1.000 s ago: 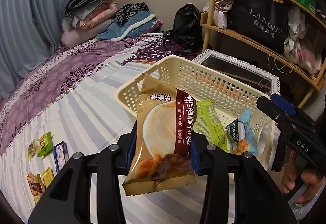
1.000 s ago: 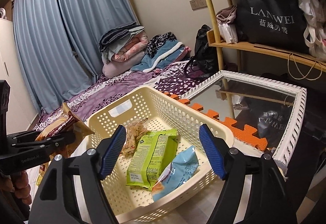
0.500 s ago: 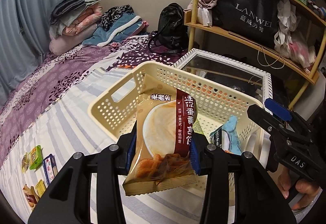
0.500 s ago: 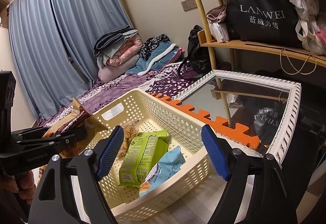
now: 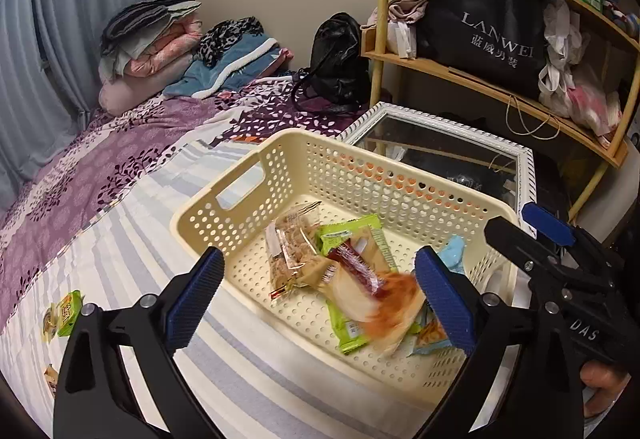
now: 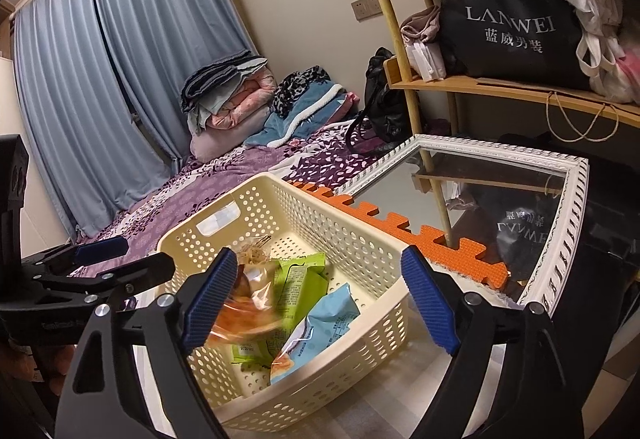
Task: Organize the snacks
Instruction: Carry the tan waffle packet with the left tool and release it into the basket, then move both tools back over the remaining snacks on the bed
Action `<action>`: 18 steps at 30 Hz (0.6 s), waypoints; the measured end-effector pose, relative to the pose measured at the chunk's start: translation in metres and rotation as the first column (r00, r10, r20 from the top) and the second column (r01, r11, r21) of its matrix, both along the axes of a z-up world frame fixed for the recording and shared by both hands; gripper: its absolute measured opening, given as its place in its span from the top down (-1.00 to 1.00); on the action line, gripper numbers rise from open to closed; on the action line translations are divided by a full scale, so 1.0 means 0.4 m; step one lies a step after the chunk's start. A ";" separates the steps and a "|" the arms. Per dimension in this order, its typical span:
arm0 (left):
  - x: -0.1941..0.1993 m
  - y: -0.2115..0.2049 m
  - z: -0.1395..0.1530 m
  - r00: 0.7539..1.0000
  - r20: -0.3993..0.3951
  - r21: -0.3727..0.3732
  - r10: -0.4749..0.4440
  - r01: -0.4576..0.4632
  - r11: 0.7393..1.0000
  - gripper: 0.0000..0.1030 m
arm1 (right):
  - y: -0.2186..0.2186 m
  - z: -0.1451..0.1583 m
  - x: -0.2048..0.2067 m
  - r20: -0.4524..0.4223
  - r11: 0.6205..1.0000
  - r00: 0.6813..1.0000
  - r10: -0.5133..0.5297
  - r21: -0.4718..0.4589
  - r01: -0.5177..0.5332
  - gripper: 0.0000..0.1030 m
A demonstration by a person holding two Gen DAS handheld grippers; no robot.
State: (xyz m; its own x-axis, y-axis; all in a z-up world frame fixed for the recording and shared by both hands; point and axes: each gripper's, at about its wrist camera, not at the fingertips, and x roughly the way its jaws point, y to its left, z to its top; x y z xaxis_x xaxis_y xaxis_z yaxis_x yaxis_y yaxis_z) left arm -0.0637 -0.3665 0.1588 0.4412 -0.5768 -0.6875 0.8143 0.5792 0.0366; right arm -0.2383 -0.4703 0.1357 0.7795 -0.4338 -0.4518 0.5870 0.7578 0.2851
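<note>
While the left gripper [image 5: 316, 295] is opening wide over the basket [image 5: 352, 175], nothing is caught between its pads; the brown snack [image 5: 376, 299] is a blur inside the basket, over the green pack [image 5: 352, 235]. A clear packet [image 5: 292, 247] lies at its ten o'clock, a blue pack [image 6: 324, 323] at three. The right gripper [image 6: 320, 299] is opening too, empty, above the basket's near edge.

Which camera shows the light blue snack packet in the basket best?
The right wrist view: the light blue snack packet lies almost fully visible inside the basket. In the left wrist view only its top corner shows.
</note>
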 end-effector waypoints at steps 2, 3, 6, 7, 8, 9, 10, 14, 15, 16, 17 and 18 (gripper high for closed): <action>0.007 0.010 -0.002 1.000 0.005 0.006 0.019 -0.019 1.000 -0.94 | 0.000 0.001 0.002 -0.003 1.000 1.000 -0.001 0.006 0.001 -0.66; 0.011 0.015 -0.003 1.000 0.003 0.009 0.026 -0.026 1.000 -0.94 | 0.001 0.002 0.001 0.000 1.000 1.000 0.000 0.009 0.000 -0.72; 0.024 0.035 -0.007 0.999 -0.004 0.017 0.052 -0.052 0.998 -0.94 | 0.004 0.005 0.005 0.000 1.000 1.000 0.006 0.016 -0.006 -0.74; 0.028 0.044 -0.008 0.998 -0.002 0.021 0.067 -0.067 0.998 -0.94 | 0.009 0.008 0.008 -0.004 1.000 1.000 0.006 0.014 -0.006 -0.77; 0.031 0.052 -0.009 0.997 -0.001 0.026 0.081 -0.081 0.996 -0.94 | 0.012 0.009 0.011 -0.006 1.000 1.000 0.008 0.015 -0.008 -0.80; 0.034 0.057 -0.008 0.996 0.002 0.030 0.091 -0.091 0.995 -0.94 | 0.014 0.011 0.012 -0.006 1.000 1.000 0.011 0.018 -0.011 -0.84; 0.036 0.066 -0.007 0.994 0.009 0.032 0.105 -0.106 0.994 -0.94 | 0.018 0.013 0.015 -0.007 1.000 1.000 0.015 0.021 -0.015 -0.86; 0.040 0.104 0.005 0.989 0.038 0.022 0.143 -0.144 0.989 -0.94 | 0.039 0.026 0.028 -0.010 0.999 0.999 0.041 0.006 -0.041 -0.88; 0.042 0.117 0.009 0.988 0.037 0.014 0.152 -0.153 0.988 -0.94 | 0.046 0.029 0.030 -0.010 0.999 0.999 0.046 0.000 -0.046 -0.90; 0.044 0.126 0.013 0.987 0.036 0.006 0.158 -0.158 0.987 -0.94 | 0.056 0.034 0.033 -0.009 0.999 0.999 0.052 -0.009 -0.052 -0.90; 0.045 0.137 0.018 0.986 0.035 -0.003 0.164 -0.164 0.986 -0.94 | 0.064 0.039 0.036 -0.008 0.998 0.998 0.057 -0.017 -0.058 -0.90; 0.046 0.147 0.022 0.985 0.035 -0.012 0.169 -0.169 0.986 -0.94 | 0.072 0.043 0.038 -0.008 0.998 0.998 0.061 -0.023 -0.061 -0.90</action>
State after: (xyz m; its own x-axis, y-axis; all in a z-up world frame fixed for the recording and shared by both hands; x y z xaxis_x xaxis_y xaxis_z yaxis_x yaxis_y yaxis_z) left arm -0.0453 -0.3076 0.1678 0.5566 -0.4979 -0.6650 0.7032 0.7086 0.0581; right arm -0.2230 -0.4414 0.1527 0.8015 -0.3958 -0.4482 0.5414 0.7985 0.2631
